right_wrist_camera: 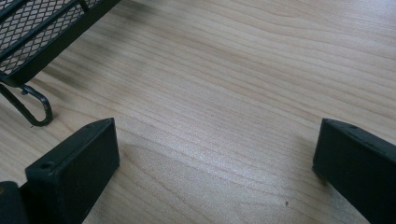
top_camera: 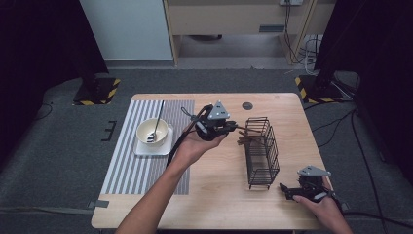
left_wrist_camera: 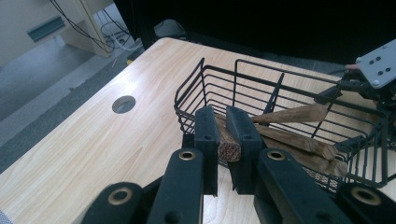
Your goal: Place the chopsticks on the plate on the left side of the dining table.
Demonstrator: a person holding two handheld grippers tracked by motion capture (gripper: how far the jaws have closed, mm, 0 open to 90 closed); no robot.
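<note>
the left claw (left_wrist_camera: 223,128) pinches a wooden stick (left_wrist_camera: 228,144) end-on, its long axis running straight ahead into the wire basket (left_wrist_camera: 233,79). the right claw (right_wrist_camera: 215,154), spread wide, rests on the desk (right_wrist_camera: 233,70), farther off.

A brown wooden stick (left_wrist_camera: 227,145) with a squared, rough-grained end sits in the middle of the left gripper view, slanting over the near rim of a black wire basket (left_wrist_camera: 243,81). Two more sticks (left_wrist_camera: 299,140) lie inside, to the right. In the high view the basket (top_camera: 263,168) stands right of centre, long side running up the frame.
</note>
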